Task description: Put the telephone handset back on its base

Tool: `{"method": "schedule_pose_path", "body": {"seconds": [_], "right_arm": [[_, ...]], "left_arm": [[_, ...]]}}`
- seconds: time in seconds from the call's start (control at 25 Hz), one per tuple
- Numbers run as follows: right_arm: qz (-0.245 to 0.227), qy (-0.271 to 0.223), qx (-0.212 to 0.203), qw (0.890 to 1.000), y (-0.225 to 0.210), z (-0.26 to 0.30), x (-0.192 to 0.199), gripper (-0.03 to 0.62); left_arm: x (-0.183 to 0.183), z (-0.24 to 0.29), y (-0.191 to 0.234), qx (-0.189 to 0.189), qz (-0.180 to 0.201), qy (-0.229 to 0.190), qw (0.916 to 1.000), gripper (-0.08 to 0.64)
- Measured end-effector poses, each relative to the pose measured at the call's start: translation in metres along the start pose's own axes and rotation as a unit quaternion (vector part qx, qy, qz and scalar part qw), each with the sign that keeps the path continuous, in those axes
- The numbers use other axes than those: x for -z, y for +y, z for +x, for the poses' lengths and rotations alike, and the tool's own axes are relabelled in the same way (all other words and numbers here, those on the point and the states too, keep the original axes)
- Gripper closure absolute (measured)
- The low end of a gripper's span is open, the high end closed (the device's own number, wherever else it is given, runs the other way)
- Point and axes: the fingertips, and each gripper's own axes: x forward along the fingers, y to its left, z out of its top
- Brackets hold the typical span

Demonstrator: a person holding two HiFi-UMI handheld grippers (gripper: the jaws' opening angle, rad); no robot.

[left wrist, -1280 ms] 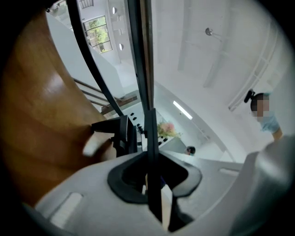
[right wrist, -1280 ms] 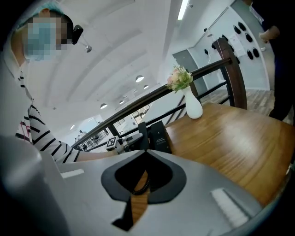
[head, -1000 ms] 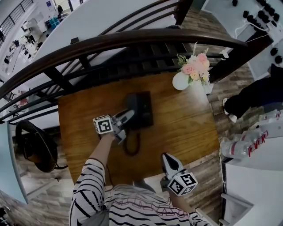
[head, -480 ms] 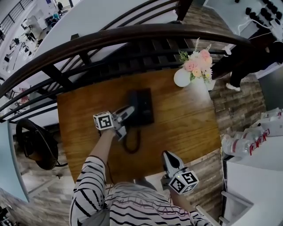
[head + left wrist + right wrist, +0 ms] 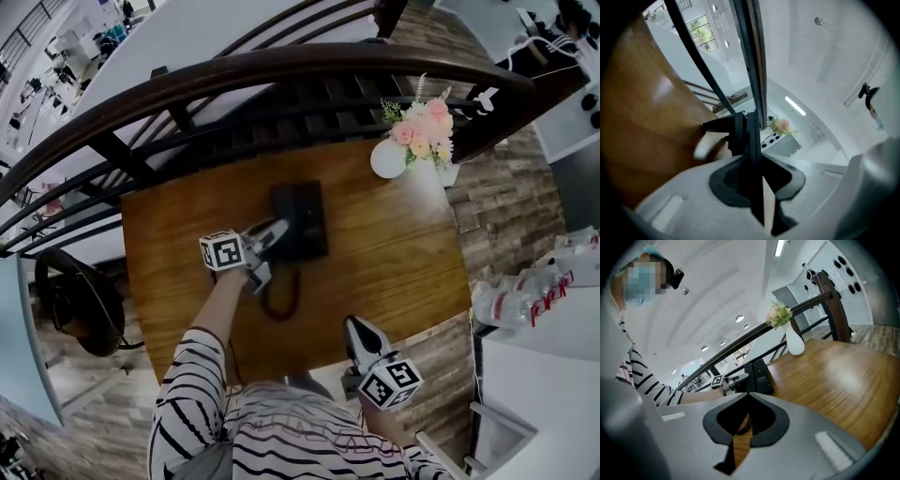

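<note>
1. Telephone handset [image 5: 280, 208]: black. It lies along the left side of its base [image 5: 309, 221] at the middle of the table [image 5: 394, 258]. The head view does not show whether it sits fully in the cradle or just above it.
2. Left claw [image 5: 274, 241]: reaches in level from the left, jaws drawn close and pinching the handset. In the left gripper view [image 5: 753, 159] a thin dark edge runs up between the jaws. The marker cube [image 5: 222, 251] sits behind them, at the near-left of the base.
3. Base: black, rectangular, long side running near to far. In the right gripper view [image 5: 761, 375] it stands as a low sloped block on the wood.
4. Coiled cord [image 5: 279, 298]: black, looping on the table just near of the base. It is also seen through the gap behind the right jaws [image 5: 744, 423].
5. Right claw [image 5: 354, 330]: at the near edge of the table, well apart from the telephone and pointing toward it. Its jaws are pressed together at the tips [image 5: 747, 397] and nothing is held.
6. White vase [image 5: 384, 159]: stands at the far right corner of the table and holds pink and white flowers [image 5: 422, 131].
7. Dark railing [image 5: 281, 70]: curves along the far side of the table.
8. Striped sleeve [image 5: 187, 394]: on the left arm, near left.
9. Bottles [image 5: 520, 305]: off the table, at right.
</note>
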Motion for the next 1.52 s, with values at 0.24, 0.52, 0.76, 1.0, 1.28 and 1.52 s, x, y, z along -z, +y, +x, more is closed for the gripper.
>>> {"method": "schedule_pose_path", "body": {"seconds": [0.24, 0.52, 0.76, 1.0, 1.28, 1.52], "right_arm": [[0.006, 0.002, -0.002, 1.0, 0.003, -0.001, 0.002, 0.592], [0.01, 0.001, -0.004, 1.0, 0.005, -0.001, 0.003, 0.592], [0.013, 0.003, -0.007, 1.0, 0.007, -0.001, 0.007, 0.592], [0.012, 0.005, -0.01, 1.0, 0.012, 0.002, 0.008, 0.592], [0.01, 0.003, -0.015, 1.0, 0.013, 0.004, 0.008, 0.592], [0.009, -0.002, -0.016, 1.0, 0.017, 0.001, 0.004, 0.592]], "left_arm": [[-0.001, 0.001, 0.003, -0.016, 0.001, -0.003, 0.9999, 0.483], [0.0, -0.001, 0.007, -0.036, -0.003, -0.003, 0.9993, 0.474], [0.0, -0.001, 0.006, -0.051, 0.006, 0.001, 0.9987, 0.466], [0.002, -0.003, 0.013, -0.085, 0.004, 0.009, 0.9963, 0.448], [0.003, -0.003, 0.01, -0.07, 0.002, 0.008, 0.9975, 0.412], [0.004, -0.004, -0.002, -0.062, 0.024, 0.019, 0.9976, 0.28]]}}
